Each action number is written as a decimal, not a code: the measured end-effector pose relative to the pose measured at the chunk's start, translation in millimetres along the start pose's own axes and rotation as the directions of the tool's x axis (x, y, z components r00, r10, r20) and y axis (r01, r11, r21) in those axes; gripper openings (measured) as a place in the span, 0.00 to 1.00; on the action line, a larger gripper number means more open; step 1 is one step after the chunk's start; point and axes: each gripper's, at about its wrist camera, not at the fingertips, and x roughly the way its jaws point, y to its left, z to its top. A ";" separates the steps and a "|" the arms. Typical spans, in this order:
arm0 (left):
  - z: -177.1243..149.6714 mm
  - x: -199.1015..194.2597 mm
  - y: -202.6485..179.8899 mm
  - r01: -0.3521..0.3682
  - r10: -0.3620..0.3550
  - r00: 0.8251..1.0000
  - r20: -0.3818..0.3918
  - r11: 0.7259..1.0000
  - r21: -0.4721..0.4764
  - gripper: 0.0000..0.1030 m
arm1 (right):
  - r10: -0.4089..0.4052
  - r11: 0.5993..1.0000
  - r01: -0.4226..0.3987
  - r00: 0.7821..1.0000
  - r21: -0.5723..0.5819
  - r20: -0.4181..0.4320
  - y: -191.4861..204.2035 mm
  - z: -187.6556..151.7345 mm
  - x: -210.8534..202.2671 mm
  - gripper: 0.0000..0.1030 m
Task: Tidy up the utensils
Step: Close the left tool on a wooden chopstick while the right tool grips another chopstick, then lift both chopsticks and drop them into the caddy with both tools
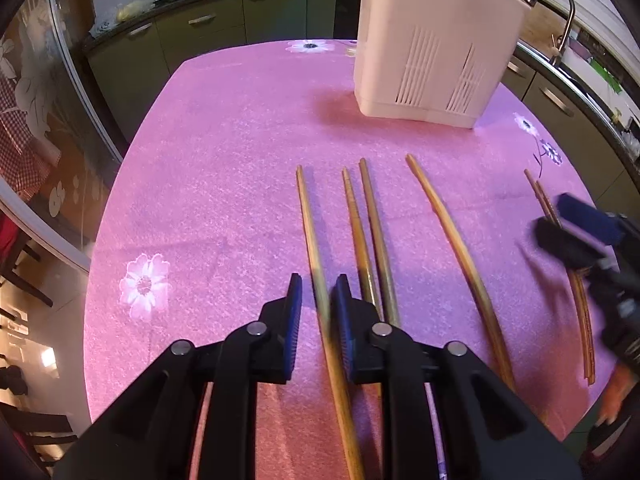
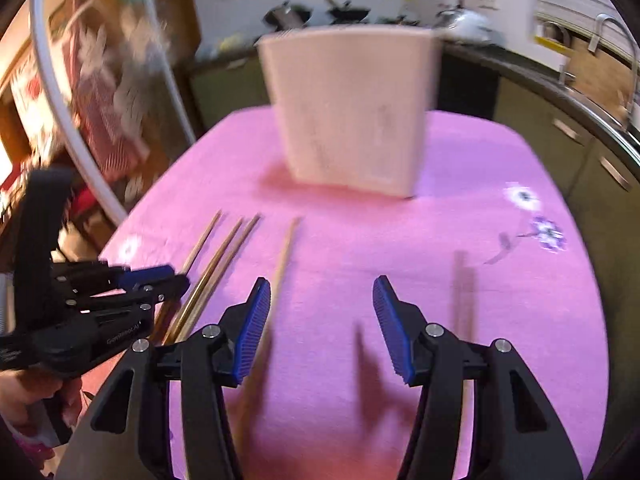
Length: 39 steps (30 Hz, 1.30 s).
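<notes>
Several wooden chopsticks lie lengthwise on the pink tablecloth (image 1: 224, 152). My left gripper (image 1: 318, 286) straddles the leftmost chopstick (image 1: 310, 232), its blue pads narrowly apart on either side of it, not clamped. A pair of chopsticks (image 1: 370, 220) and a single one (image 1: 452, 224) lie to its right. A further pair (image 1: 582, 312) lies at the far right, under my right gripper (image 1: 560, 216). In the right wrist view my right gripper (image 2: 322, 292) is wide open and empty above the cloth, with a chopstick (image 2: 282, 264) by its left finger. A white utensil holder (image 1: 432, 40) stands at the back.
The white holder (image 2: 352, 108) stands upright mid-table at the far side. Kitchen counters with pans and a sink faucet (image 1: 560, 12) surround the table. A glass door (image 1: 36, 80) is on the left. The table edge runs close on the left and right.
</notes>
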 end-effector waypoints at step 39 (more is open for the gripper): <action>-3.2 -0.4 2.6 0.055 -0.054 0.998 0.042 0.998 -0.008 0.07 | -0.031 0.998 0.039 0.988 0.053 -0.152 2.5 -2.1 47.5 0.08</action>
